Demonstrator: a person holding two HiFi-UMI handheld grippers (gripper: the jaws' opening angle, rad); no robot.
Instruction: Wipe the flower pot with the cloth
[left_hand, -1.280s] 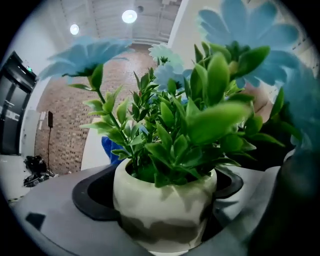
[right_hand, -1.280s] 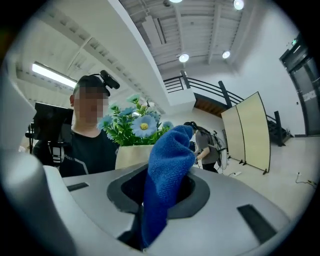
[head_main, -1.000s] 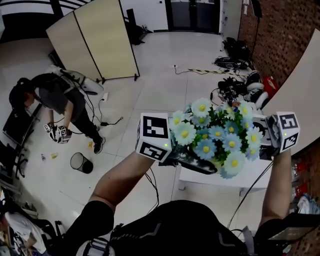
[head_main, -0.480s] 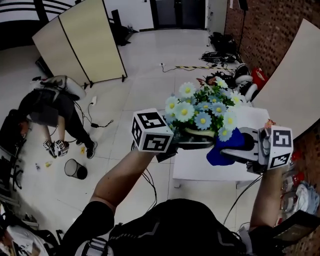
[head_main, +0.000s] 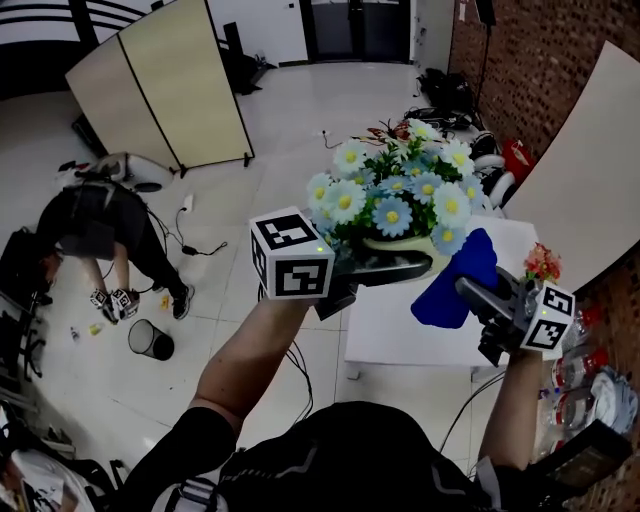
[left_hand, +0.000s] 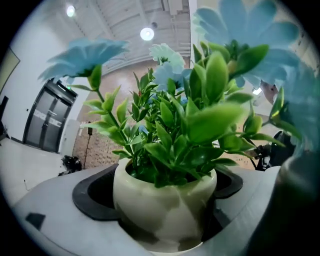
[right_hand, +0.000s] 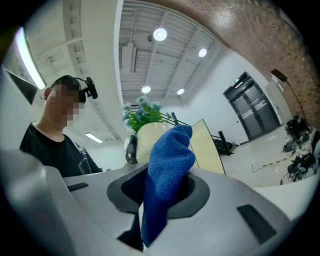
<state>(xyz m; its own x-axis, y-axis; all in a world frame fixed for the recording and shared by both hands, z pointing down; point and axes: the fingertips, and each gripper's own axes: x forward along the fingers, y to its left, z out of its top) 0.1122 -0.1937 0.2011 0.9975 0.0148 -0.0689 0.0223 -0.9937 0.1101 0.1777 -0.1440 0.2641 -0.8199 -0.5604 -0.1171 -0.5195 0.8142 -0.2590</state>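
Note:
A cream flower pot (head_main: 398, 250) with green leaves and pale blue daisies (head_main: 392, 190) is held up in the air, my left gripper (head_main: 385, 268) shut on its body. The left gripper view shows the pot (left_hand: 165, 202) wedged between the jaws of that gripper (left_hand: 165, 222), leaves filling the frame above. My right gripper (head_main: 472, 292) is shut on a blue cloth (head_main: 456, 283), which stands up from the jaws right beside the pot's right side. In the right gripper view the cloth (right_hand: 167, 172) rises from the gripper (right_hand: 165, 196) with the pot (right_hand: 150, 136) just behind it.
A white table (head_main: 400, 335) lies below the pot, with a small bunch of red flowers (head_main: 543, 262) near its right edge. A person (head_main: 100, 215) bends over on the floor at left near a bin (head_main: 150, 340). A folding screen (head_main: 180, 80) stands at the back.
The right gripper has dropped from beside the flowers to lower right, and the blue cloth has come into view against the pot's side. The left gripper has tipped the pot slightly.

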